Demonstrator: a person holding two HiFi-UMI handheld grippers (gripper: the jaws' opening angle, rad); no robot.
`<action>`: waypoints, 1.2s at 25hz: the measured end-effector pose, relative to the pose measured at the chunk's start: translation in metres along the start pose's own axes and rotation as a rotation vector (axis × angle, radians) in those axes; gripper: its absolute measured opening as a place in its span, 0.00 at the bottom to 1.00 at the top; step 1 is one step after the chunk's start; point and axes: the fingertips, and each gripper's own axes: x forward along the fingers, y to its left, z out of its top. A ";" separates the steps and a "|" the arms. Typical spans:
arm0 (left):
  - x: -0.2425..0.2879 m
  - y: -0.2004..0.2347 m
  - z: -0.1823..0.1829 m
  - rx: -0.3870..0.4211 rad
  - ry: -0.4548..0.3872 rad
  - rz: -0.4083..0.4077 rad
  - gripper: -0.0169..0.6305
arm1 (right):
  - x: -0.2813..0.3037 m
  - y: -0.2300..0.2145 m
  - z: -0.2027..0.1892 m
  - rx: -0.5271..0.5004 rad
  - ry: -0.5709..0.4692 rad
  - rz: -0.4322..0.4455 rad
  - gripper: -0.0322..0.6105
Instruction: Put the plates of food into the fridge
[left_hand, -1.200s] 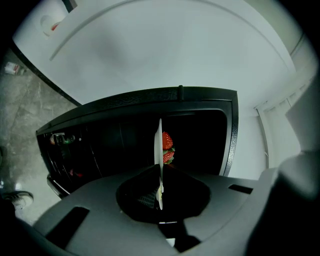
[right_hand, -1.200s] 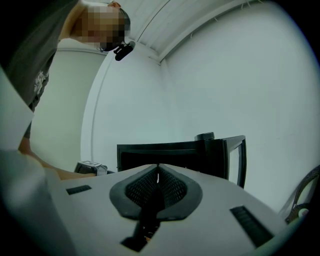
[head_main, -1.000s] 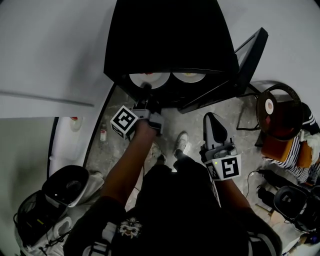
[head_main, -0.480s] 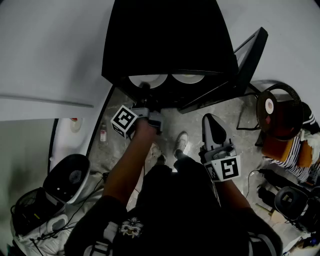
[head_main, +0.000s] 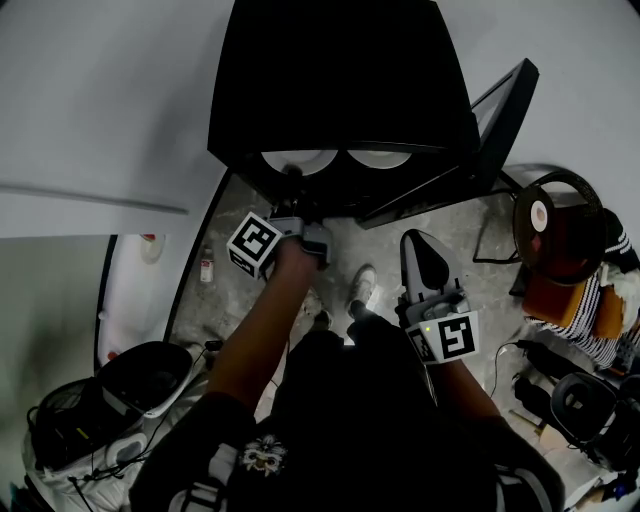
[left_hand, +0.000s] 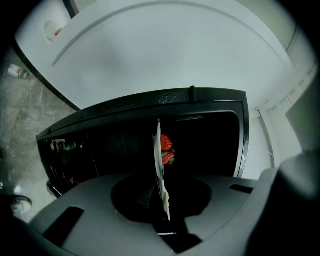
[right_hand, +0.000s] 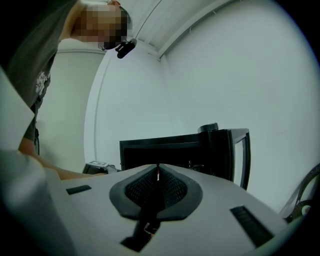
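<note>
Pinching the 6 o'clock rim of a probably brittle white round plate (left_hand: 158, 160), my left gripper (left_hand: 164, 212) has its jaws just easing open; right gripper (right_hand: 158, 175) jaws sit together.

Left gripper (head_main: 292, 180) reaches forward, jaws just easing open on a plate (left_hand: 158, 155) (right gripper (head_main: 420, 242) closed, empty).

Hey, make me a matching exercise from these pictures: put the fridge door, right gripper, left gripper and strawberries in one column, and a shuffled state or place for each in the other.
1. fridge door
2. right gripper
3. left gripper
4. strawberries

A. on the white plate
B. swung open
C. shut on the white plate's rim
D. shut, nothing held

Pairs: 1-B, 2-D, 3-C, 4-A.
The left gripper's jaws have just been opening slightly, with the white plate between them.
</note>
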 end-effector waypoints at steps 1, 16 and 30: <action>-0.002 0.002 -0.001 0.011 0.003 0.006 0.11 | 0.001 0.001 -0.002 -0.001 -0.002 0.003 0.09; -0.096 -0.067 -0.024 0.771 0.024 -0.113 0.15 | 0.012 0.031 0.003 -0.005 -0.060 0.069 0.09; -0.159 -0.154 -0.041 1.389 -0.012 -0.255 0.06 | 0.008 0.066 0.028 -0.060 -0.107 0.054 0.09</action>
